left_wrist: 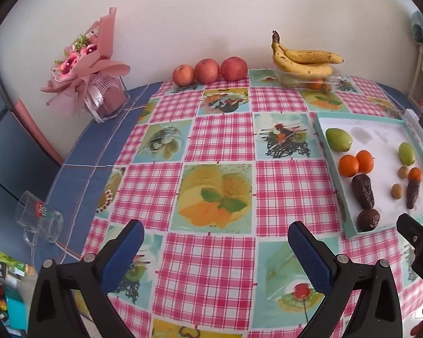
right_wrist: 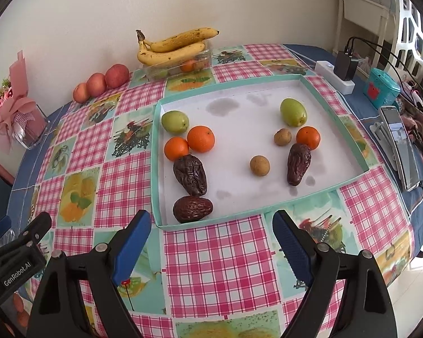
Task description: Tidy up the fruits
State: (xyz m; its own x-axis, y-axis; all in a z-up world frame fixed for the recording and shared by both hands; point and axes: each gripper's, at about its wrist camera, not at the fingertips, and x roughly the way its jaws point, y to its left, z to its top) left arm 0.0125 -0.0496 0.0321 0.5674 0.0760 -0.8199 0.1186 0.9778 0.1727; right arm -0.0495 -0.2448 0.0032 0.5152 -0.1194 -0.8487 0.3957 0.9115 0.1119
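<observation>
A round table (right_wrist: 220, 256) stands against a pale wall, covered in a glossy oilcloth of pink gingham squares and printed dessert pictures.

The task's things lie in a shallow tray (right_wrist: 239, 216) with a mint-green rim and a white, faintly stained floor. Along the tray's left wall, far to near, sit 1 smooth green fruit (right_wrist: 175, 122), 2 dimpled oranges (right_wrist: 200, 139) touching each other, and 2 wrinkled dark dates (right_wrist: 189, 174), the far date touching an orange. This looks like a sorted column, kinds kept together. Toward the tray's right side lie the unsorted ones: 1 green fruit (right_wrist: 293, 112), 1 small orange (right_wrist: 308, 137) touching a long date (right_wrist: 297, 163), and 2 round tan longans (right_wrist: 259, 165), which would roll easily on the flat floor.

The right gripper (right_wrist: 211, 236) hovers just short of the tray's near rim, its blue ribbed pads spread wide and empty, probably lined up for a reach into the tray. The left gripper (left_wrist: 215, 242) hangs left of the tray over bare cloth, likewise spread with nothing between the pads.

Behind the tray, against the wall, 2 speckled bananas (right_wrist: 173, 46) rest on a clear plastic box, and 3 red apples (right_wrist: 100, 83) sit in a row left of it. Farther left of the tray stand a pink paper bouquet (left_wrist: 84, 64) and a glass mug (left_wrist: 39, 215).
</observation>
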